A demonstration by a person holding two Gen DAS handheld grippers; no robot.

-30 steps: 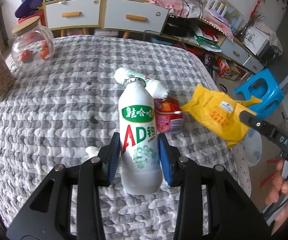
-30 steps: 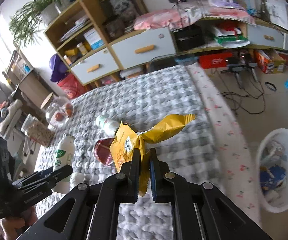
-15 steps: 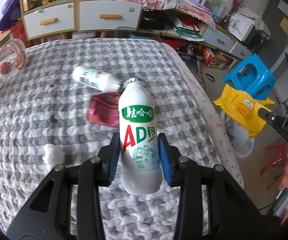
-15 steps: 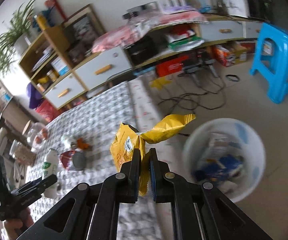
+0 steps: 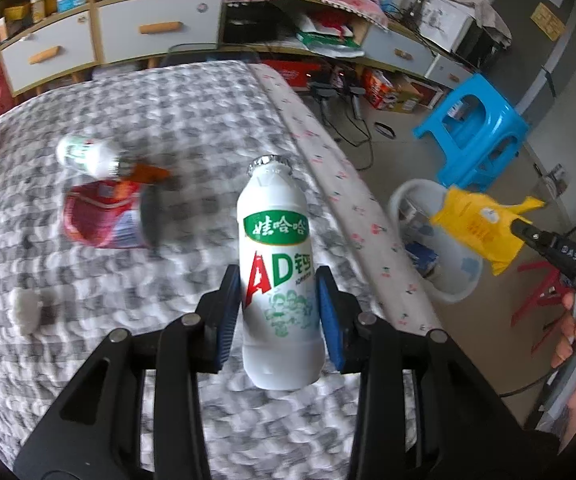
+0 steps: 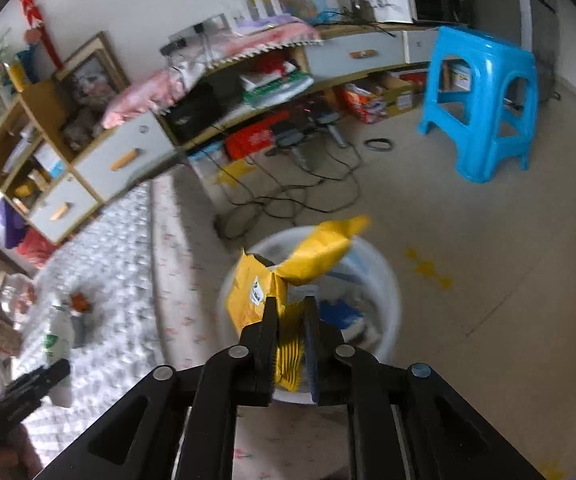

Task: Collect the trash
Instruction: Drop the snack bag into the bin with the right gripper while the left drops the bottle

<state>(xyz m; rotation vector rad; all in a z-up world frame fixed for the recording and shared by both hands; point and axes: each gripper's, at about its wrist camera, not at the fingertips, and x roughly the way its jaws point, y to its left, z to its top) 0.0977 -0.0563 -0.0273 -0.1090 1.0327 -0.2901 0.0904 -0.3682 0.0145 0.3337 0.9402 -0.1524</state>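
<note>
My left gripper [image 5: 277, 280] is shut on an upright white AD milk bottle [image 5: 275, 248] with a green label, above the right part of the grey chequered table [image 5: 191, 112]. My right gripper [image 6: 292, 308] holds a crumpled yellow snack bag [image 6: 255, 288] over the white trash bin [image 6: 388, 280] on the floor. Its jaws are opening, and the bag's crimped edge still sits between them. The left wrist view shows that bag [image 5: 476, 224] hanging over the bin [image 5: 460, 280] beside the table edge. The bin holds blue and white rubbish.
On the table lie a second white bottle [image 5: 87, 156] on its side, a red wrapper [image 5: 99, 224] and a white crumpled wad [image 5: 25, 308]. A blue plastic stool [image 6: 484, 96] stands beyond the bin. Cables [image 6: 288, 200] trail across the floor before the low shelves.
Both grippers swung right, off the table towards the floor. The yellow bag went from above the table to above the bin. The right jaws' gap has widened slightly.
</note>
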